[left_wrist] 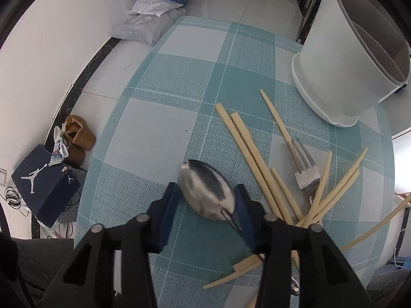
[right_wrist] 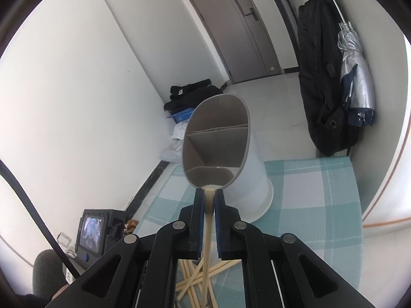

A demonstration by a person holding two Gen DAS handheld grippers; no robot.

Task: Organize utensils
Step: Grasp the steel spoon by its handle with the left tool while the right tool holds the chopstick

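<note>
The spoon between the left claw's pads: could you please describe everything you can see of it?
The spoon looks like shiny metal, its oval bowl reflecting dark and light patches. It lies on the checked tablecloth, bowl pointing away from the camera, its narrow neck running back under the left claw. The blue pads sit on either side of the bowl and appear to press on it. Its handle is hidden. Pale chopsticks lie just beside it.

Home entryway: door (right_wrist: pixel 231 25), hung coat (right_wrist: pixel 321 77), umbrella (right_wrist: pixel 355 77), shoes (left_wrist: pixel 77 138), checked tablecloth (left_wrist: pixel 179 102).
</note>
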